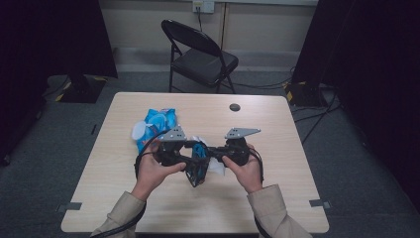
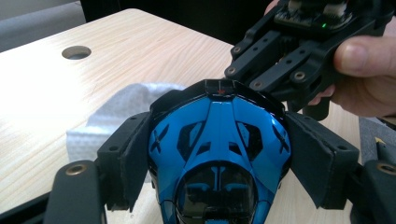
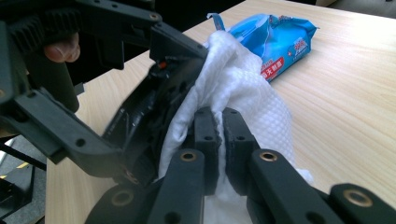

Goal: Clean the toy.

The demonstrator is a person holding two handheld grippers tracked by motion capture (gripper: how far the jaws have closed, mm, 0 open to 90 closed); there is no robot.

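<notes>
The left gripper (image 2: 217,154) has its jaws closed on both sides of a shiny blue toy car (image 2: 219,154), which it holds above the middle of the bench (image 1: 277,198). The right gripper (image 3: 220,140) is closed tight on a white wet wipe (image 3: 233,88), and this wipe is pressed against the dark underside of the car. A blue pack of wipes (image 1: 157,123) lies on the bench at about 10 o'clock from the grippers, near them.

Beyond my tongs stands a black folding chair (image 1: 200,54), a round cable hole (image 1: 235,107) sits in the tabletop (image 1: 277,198) ahead of them.
</notes>
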